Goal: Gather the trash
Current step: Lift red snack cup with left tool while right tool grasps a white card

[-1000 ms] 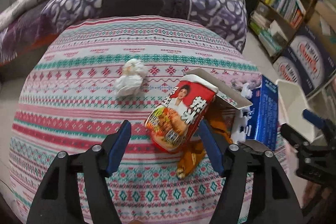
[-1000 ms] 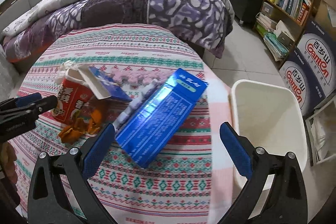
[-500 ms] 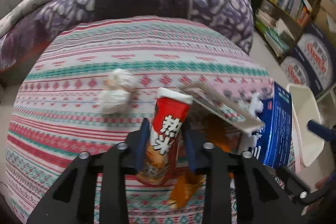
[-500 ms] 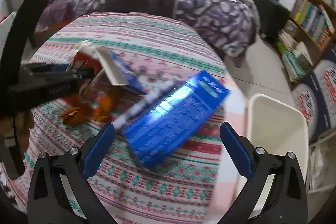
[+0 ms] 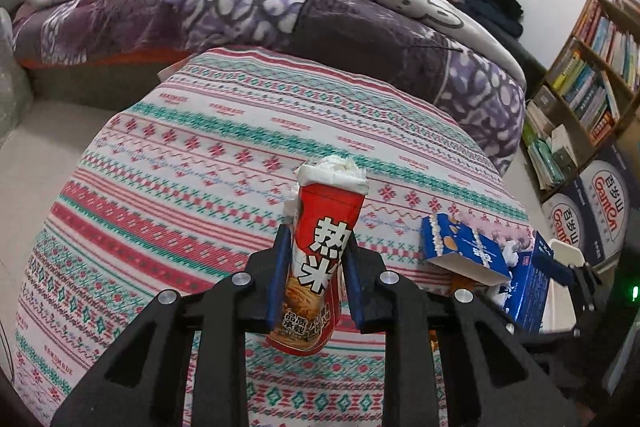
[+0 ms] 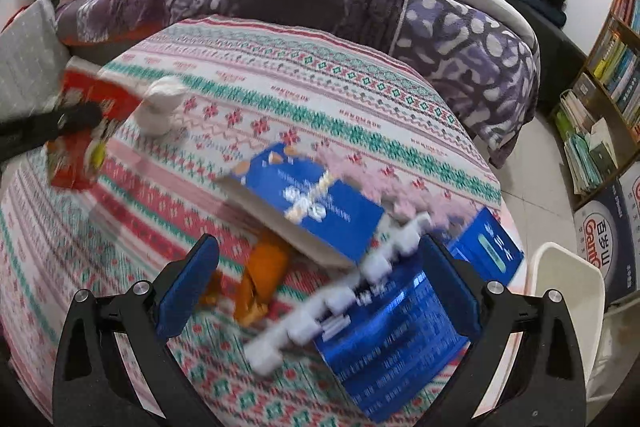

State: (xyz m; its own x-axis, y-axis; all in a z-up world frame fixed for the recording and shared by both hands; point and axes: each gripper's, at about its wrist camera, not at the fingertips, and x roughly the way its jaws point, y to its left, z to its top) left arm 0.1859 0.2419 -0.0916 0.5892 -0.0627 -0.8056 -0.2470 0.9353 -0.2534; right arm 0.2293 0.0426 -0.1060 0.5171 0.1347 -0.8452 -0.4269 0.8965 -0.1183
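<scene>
Viewing along the left hand-held gripper [image 5: 313,281]: its two blue pads are clamped on the sides of a red cup [image 5: 320,259], which stands nearly upright between them, clear of the tabletop [image 5: 200,163]. The cup bears white characters, and its white rim is uppermost. A white wad [image 5: 290,205] shows just behind the cup, mostly hidden. The tabletop carries a patterned cloth in red, green and white bands. To the right lies a blue carton [image 5: 464,249] with an open flap, and beside it a blue box [image 5: 528,291] near the tabletop edge. The tip of the other gripper and part of a white bin [image 5: 566,255] appear at far right. A bed [image 5: 280,11] with a purple quilt stands beyond the tabletop, and a bookshelf [image 5: 592,83] lines the right wall.

Viewing along the right hand-held gripper [image 6: 320,291]: the jaws stand wide apart and hold nothing. Between and below them lie the blue box [image 6: 396,347], a white strip [image 6: 336,307] lying across its edge, and an orange wrapper [image 6: 260,279]; this area is motion-blurred. The blue carton [image 6: 316,203] lies just beyond, flap open, partly over the wrapper. The white wad [image 6: 162,105] rests on the cloth at upper left, well apart from the carton. At far left the red cup [image 6: 86,131] is seen in the left gripper's grasp, above the tabletop. The white bin [image 6: 568,299] stands beside the tabletop at lower right, with the bookshelf [image 6: 604,99] behind it.
</scene>
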